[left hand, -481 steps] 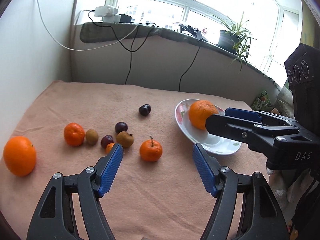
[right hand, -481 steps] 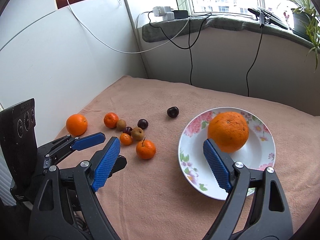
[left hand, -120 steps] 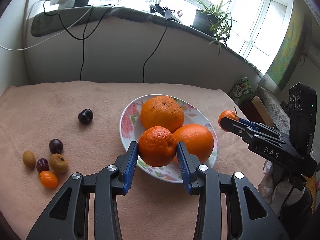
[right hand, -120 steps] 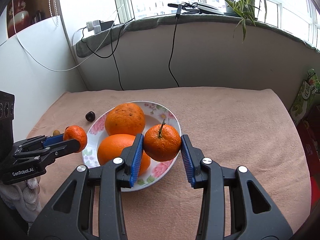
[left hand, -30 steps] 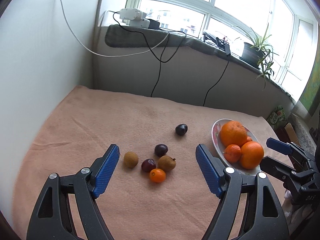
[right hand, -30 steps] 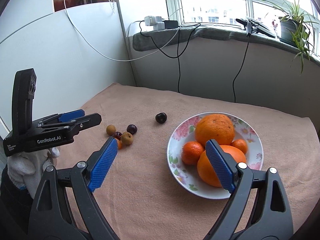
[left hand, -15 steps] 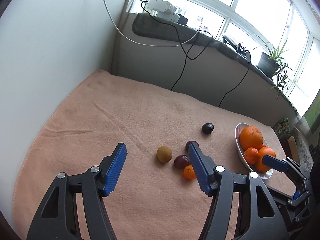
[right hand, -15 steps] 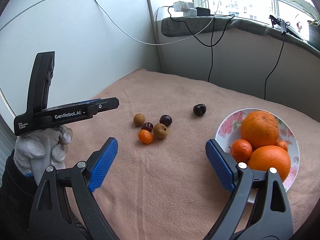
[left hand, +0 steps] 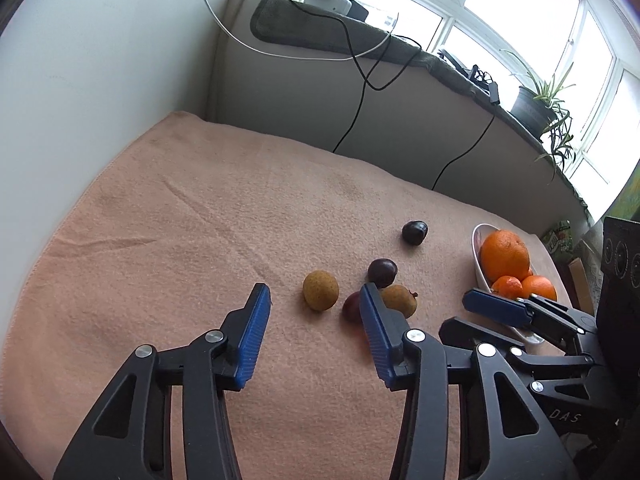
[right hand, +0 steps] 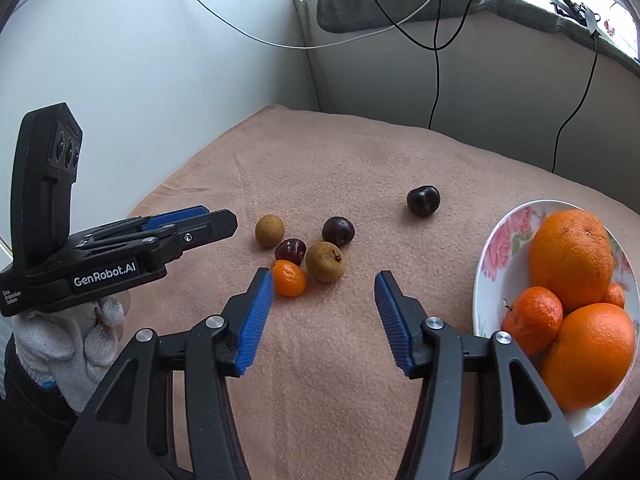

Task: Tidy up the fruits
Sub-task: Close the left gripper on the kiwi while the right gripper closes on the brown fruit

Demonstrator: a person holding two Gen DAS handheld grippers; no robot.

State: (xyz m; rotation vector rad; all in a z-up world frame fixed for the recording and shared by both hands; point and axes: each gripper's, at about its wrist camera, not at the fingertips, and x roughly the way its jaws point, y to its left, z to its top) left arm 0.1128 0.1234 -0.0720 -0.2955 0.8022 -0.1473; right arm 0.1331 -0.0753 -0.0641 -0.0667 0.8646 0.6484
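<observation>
Both grippers are over the cloth [right hand: 360,160] and point at the small fruits that are not sorted yet. The left gripper [left hand: 310,334] has its jaws spread and holds nothing; the brown fruit [left hand: 320,290] lies just ahead of the gap, so I judge this one is the next target. The right gripper [right hand: 325,316] is also released and empty, with the kumquat [right hand: 289,278] just beside its left finger tip. In the right wrist view the left gripper's fingers look close together from the side, but the left wrist view shows them apart.

The plate [right hand: 504,240] stands on the right side of the cloth and already carries the oranges [right hand: 572,260], large and small, packed against each other. It seems the plate is for orange fruits, so the kumquat probably belongs there too.

The remaining fruits are small and round. Two brown ones have dull rough skin, and the bigger one [right hand: 326,262] has a short stem. Two dark red cherries [right hand: 338,231] are glossy and lie close to them. One nearly black cherry [right hand: 423,200] lies apart, between this group and the plate. They may roll easily.
</observation>
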